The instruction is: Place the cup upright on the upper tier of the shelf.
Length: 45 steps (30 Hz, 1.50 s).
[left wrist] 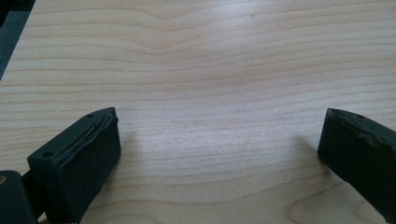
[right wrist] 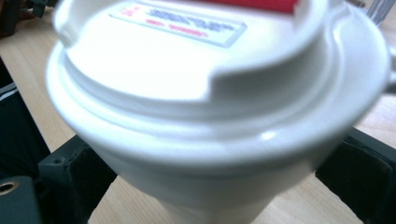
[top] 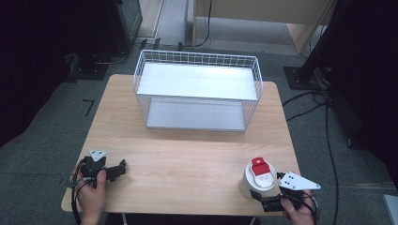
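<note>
Occupying the frame's centre in the high view: wooden table [top: 187,159]; at upper centre, white wire basket [top: 197,89], two-tiered. Item in hand, lower right: white lidded cup [top: 257,178] with red tab, upright, set between the spread jaws of the right gripper [top: 263,197], contact with the wall not discernible; judged light, thin-walled, smooth and crushable, so best taken low on the tapered wall beneath the lid rim, gently. Lower left: left gripper [top: 117,171], jaws wide apart over bare wood, holding nothing.
</note>
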Tool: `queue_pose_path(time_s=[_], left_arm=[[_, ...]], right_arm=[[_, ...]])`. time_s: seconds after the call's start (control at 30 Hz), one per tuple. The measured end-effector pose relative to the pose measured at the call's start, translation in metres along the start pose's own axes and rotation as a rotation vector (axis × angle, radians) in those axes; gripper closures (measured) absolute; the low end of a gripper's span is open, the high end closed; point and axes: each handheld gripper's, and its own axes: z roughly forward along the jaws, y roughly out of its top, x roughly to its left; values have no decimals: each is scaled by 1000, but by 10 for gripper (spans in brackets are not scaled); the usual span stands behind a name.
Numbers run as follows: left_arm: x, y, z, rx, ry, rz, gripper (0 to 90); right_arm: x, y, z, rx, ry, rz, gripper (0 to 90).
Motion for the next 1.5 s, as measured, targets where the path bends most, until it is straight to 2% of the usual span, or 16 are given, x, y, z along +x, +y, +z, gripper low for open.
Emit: queue_pose_path(time_s=[0.2, 0.33, 0.5, 0.87, 1.0, 1.1, 1.4, 1.5], left_arm=[[0, 0, 0, 0, 0, 0, 0], [0, 0, 0, 0, 0, -1, 0], [0, 0, 0, 0, 0, 0, 0], [0, 0, 0, 0, 0, -1, 0], [0, 0, 0, 0, 0, 0, 0], [0, 0, 0, 0, 0, 0, 0], [0, 0, 0, 0, 0, 0, 0], [0, 0, 0, 0, 0, 0, 0]], right_arm=[[4, 2, 4, -18, -11, -3, 41], [6, 2, 11, -26, -23, 17, 22], [10, 4, 19, -37, -43, 17, 19], [12, 3, 20, -73, -63, 12, 26], [13, 2, 20, -83, -75, 31, 26], [9, 3, 20, -97, -82, 75, 27], [8, 10, 20, -102, -106, 96, 28], [7, 15, 20, -104, -113, 117, 29]])
